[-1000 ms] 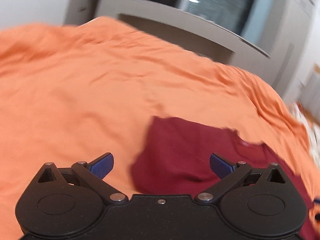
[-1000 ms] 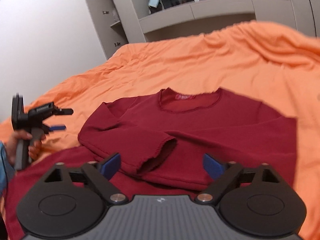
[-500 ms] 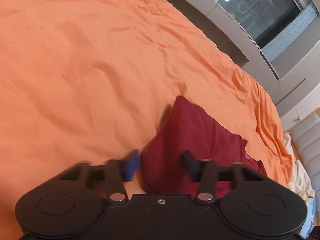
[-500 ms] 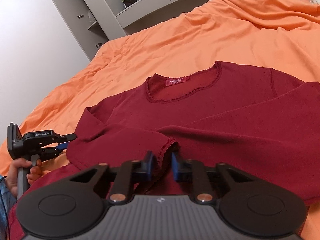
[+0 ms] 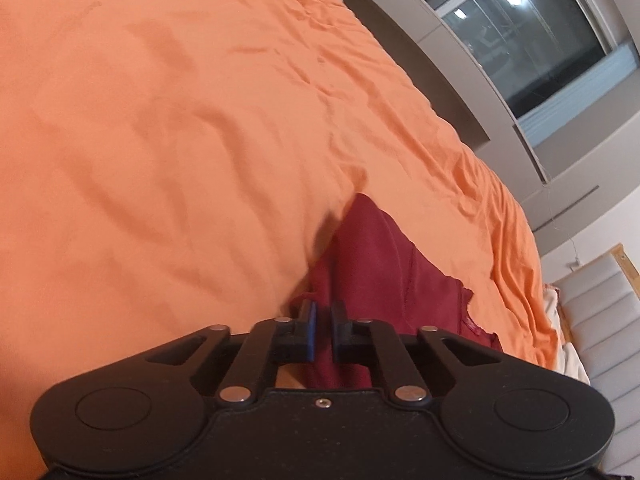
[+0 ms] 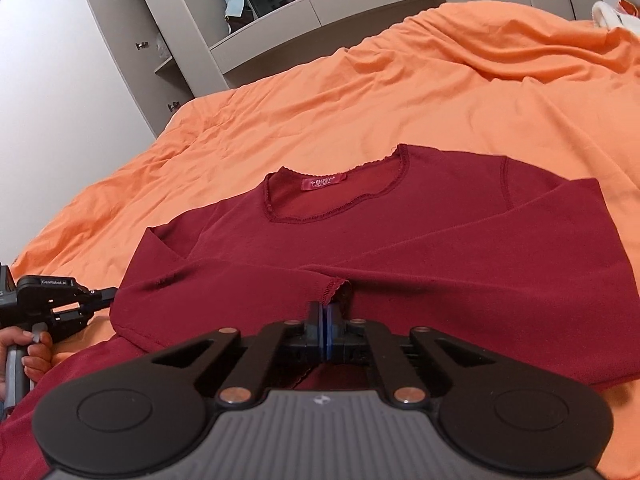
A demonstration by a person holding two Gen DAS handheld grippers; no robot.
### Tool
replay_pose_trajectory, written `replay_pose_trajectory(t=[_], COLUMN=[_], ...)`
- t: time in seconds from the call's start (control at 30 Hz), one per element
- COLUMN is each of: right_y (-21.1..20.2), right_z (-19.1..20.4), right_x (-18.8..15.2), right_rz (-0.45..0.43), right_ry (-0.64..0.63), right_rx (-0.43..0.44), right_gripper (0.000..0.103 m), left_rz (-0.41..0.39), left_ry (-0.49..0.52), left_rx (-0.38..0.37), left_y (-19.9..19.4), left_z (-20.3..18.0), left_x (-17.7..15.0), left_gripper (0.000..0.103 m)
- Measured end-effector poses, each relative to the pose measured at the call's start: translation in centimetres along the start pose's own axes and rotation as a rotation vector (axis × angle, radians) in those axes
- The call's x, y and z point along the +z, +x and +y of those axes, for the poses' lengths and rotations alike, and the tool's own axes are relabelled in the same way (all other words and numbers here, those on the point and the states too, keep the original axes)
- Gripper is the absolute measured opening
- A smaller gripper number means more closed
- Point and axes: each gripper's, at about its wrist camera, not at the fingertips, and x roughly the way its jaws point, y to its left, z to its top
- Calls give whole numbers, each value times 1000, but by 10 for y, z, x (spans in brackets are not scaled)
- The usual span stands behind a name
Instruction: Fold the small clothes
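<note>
A dark red long-sleeved top lies on the orange bedspread, neck away from me, both sleeves folded across its front. My right gripper is shut on the top's fabric just below the scalloped cuff of the folded sleeve. My left gripper is shut on a raised fold of the same top at its left side. The left gripper also shows in the right wrist view, held by a hand at the top's left edge.
The orange bedspread spreads wide around the top. Grey cabinets and a window stand beyond the bed. A grey padded headboard and white bedding are at the right.
Both grippers went from wide open to shut on the top. The left gripper swung round and dropped to the top's edge. The right gripper moved in toward the folded sleeve's cuff.
</note>
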Motion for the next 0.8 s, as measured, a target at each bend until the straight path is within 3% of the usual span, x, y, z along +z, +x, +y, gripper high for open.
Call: replay_pose_trajectory(t=[0.1,0.23,0.3,0.37,0.4,0.5,0.6,0.7,0.8], right_y=[3,3,2,2,1,0,2,3,3], right_z=[-2,-3,-3,-2,-1,4,12,12,10], right_x=[-1,-1,-1,-2,-2,-2,-4,-5,-5], right_rz=[11,14,12,11,11,21,54,66,72], right_ry=[6,11,8,1,-2,-23,-47,-51,-42], right_rx=[9,13,13,13,12,19,9,1,5], right_gripper=[2,2,2,2,2,2,2,2,2], left_rz=[8,29,36,46,46,-18,-95,-106,-97], left_ry=[-27,-27,-15,2,14,23,-64,-162,-149], left_rx=[1,-11,-4,-8,-6,11,19,54,91], left_y=[-1,2,6,9,9,0,-13,-15,-12], left_z=[5,3,1,-1,-2,-5,2,13,11], left_x=[0,1,1,0,-1,-3,-4,-6,-6], left_gripper=[5,30,29,9,7,5,5,5,5])
